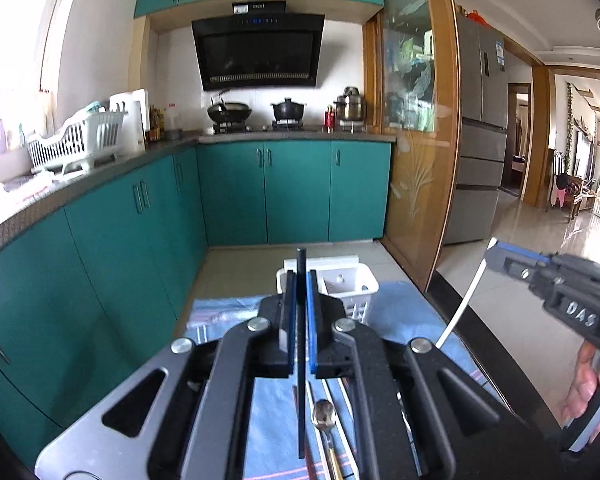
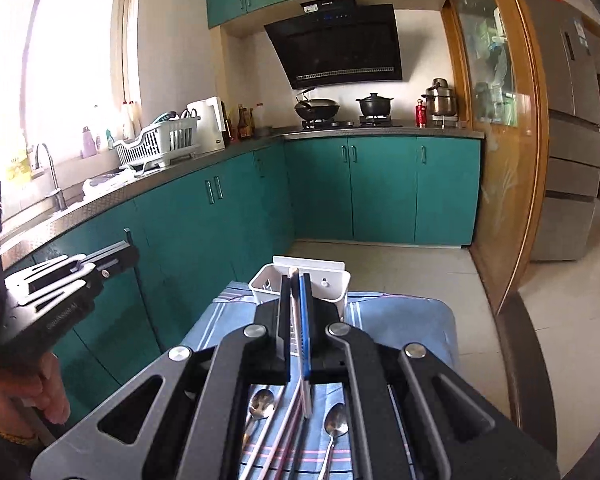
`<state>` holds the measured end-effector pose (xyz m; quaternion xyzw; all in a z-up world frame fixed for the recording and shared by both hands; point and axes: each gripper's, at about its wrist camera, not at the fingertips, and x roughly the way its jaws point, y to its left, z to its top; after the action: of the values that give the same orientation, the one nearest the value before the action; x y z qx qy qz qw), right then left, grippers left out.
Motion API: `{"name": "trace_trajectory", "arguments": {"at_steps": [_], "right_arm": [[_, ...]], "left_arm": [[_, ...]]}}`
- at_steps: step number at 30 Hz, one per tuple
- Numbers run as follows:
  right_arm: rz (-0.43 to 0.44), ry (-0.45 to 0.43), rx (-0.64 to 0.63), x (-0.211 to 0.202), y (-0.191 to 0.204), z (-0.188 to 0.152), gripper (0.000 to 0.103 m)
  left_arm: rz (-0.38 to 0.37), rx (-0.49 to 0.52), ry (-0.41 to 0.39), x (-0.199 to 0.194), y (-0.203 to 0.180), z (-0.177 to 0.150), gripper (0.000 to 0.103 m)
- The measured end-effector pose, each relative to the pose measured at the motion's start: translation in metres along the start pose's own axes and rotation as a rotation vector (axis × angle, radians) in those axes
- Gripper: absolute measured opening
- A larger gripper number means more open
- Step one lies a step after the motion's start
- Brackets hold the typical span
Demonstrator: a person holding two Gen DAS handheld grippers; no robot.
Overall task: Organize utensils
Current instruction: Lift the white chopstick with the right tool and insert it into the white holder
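The left gripper (image 1: 299, 280) is gripping a black chopstick (image 1: 301, 360), the right gripper (image 2: 296, 284) a white one (image 2: 298, 320); both should be lowering tips-first, steadily, into the white utensil holder (image 2: 332, 280).

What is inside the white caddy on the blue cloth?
The caddy shows only bare white walls inside, no utensils visible. Its left compartment and bottom are covered by the right gripper and its white chopstick.

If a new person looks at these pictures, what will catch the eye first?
Each gripper is shut on one chopstick: the left gripper on a black chopstick, the right gripper on a white chopstick. Just ahead stands a white utensil holder on a blue striped cloth, with spoons lying nearer.
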<state>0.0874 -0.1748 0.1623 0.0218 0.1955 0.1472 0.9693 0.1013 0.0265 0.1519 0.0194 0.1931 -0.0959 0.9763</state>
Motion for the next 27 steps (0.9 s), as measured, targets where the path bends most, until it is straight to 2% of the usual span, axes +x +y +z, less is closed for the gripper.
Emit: {"name": "trace_trajectory", "arguments": {"at_steps": [5, 18, 27], "right_arm": [[0.007, -0.005, 0.018, -0.002, -0.005, -0.008, 0.004], [0.025, 0.016, 0.019, -0.001, -0.007, -0.014, 0.004], [0.031, 0.048, -0.002, 0.019, 0.004, -0.004, 0.004]], "left_arm": [[-0.006, 0.001, 0.043, 0.015, -0.001, -0.012, 0.004], [-0.014, 0.006, 0.029, 0.007, -0.004, -0.016, 0.004], [-0.033, -0.015, 0.016, 0.003, 0.010, -0.011, 0.004]]}}
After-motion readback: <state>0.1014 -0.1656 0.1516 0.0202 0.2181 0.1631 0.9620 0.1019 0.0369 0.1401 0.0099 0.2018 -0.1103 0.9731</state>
